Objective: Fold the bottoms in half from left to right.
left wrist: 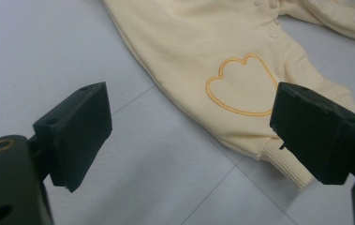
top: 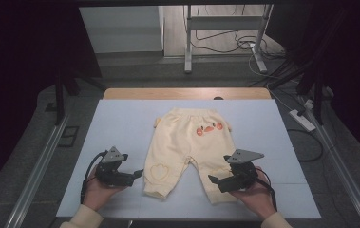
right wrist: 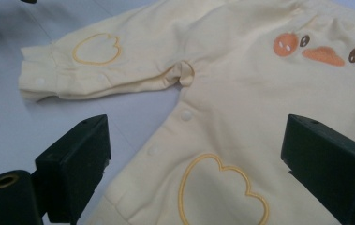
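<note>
Left hand (top: pixel 98 190): at the near edge of the surface, palm up, cradling the left tool from below; a pale cream sleeve cuff shows at the wrist.
Left tool (top: pixel 138 173): black, a grey three-cornered plate on top, pointing inward toward the trousers' left leg. Its jaws stand wide apart with nothing between them. In the left gripper view one jaw hovers over bare surface and the other over the ribbed cuff of that leg.
Right hand (top: pixel 258 192): at the near edge on the other side, also holding its tool from below, the same cream cuff at the wrist.
Right tool (top: pixel 214 181): black, with a grey plate, pointing inward at the trousers' right leg near its hem. Its jaws are spread wide and hold nothing; in the right gripper view they hover above the cloth on either side of an outlined heart.
Baby trousers (top: pixel 187 145): pale yellow, lying flat in the middle of the surface between the two tools, waistband at the far end, legs toward the person. An orange outlined heart sits on each knee, and a small orange duck face on the seat.
Surface (top: pixel 120 123): a light blue-grey sheet over a wooden top, whose edge shows at the far side.
Floor (top: pixel 215 47): beyond the surface, with a metal stand and loose cables.
</note>
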A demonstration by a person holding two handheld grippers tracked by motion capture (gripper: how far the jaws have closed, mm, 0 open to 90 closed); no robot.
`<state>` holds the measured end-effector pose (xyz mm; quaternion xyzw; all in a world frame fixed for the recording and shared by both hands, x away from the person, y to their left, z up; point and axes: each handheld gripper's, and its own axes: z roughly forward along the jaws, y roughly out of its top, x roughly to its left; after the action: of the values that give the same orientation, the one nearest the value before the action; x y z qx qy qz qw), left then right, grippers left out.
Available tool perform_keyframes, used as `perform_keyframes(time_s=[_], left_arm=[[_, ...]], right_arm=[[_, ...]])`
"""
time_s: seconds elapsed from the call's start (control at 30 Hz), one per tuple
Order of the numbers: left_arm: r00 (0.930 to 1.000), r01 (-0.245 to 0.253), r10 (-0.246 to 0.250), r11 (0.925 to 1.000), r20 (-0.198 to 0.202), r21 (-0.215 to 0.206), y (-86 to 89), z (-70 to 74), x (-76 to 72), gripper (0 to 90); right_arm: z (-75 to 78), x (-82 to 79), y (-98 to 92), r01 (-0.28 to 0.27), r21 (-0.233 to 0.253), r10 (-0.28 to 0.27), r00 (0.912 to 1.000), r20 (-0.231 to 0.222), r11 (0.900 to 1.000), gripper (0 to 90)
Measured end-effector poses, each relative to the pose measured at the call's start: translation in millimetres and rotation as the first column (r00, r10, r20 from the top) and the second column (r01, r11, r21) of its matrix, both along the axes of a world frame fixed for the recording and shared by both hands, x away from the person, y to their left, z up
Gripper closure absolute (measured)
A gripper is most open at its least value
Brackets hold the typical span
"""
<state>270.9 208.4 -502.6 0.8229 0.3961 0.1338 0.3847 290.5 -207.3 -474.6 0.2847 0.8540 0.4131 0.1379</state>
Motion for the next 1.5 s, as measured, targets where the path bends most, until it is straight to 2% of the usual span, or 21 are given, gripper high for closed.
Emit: perform_keyframes(time_s=[0.07,0.5,0.7,0.8,0.97,1.27,1.5], left_arm=[[1.0000,0.000,0.000,1.0000,-0.001,0.000,0.1,0.0,0.0,12.9],[1.0000,0.001,-0.001,1.0000,-0.007,0.004,-0.3,-1.5,1.2,13.6],[1.0000,0.000,0.000,1.0000,-0.006,0.008,-1.1,-1.9,1.5,13.3],[1.0000,0.000,0.000,1.0000,-0.007,0.008,-1.4,-2.0,1.7,13.1],[1.0000,0.000,0.000,0.9999,-0.007,0.011,-1.6,-2.3,1.9,12.9],[1.0000,-0.003,0.003,0.9998,-0.006,0.018,-2.4,-2.9,1.8,12.0],[1.0000,-0.008,0.008,0.9999,-0.005,0.015,-1.2,-3.6,2.6,11.6]], right_arm=[[2.2,0.1,4.0,0.000,0.001,-0.001,0.9999,0.012,1.000,8.6],[0.9,1.8,23.6,-0.030,0.000,0.030,0.9995,0.003,1.000,7.9],[-2.0,1.9,32.6,-0.048,-0.023,0.048,0.9988,0.002,0.999,8.0],[-6.0,2.4,43.9,-0.067,-0.048,0.067,0.9978,-0.002,0.997,8.0],[-8.8,2.2,55.0,-0.088,-0.059,0.088,0.9961,-0.004,0.994,8.0],[-11.7,4.1,71.7,-0.117,-0.048,0.116,0.9929,-0.027,0.992,8.1],[-17.8,3.9,90.4,-0.161,-0.061,0.157,0.9860,-0.056,0.985,8.4]])
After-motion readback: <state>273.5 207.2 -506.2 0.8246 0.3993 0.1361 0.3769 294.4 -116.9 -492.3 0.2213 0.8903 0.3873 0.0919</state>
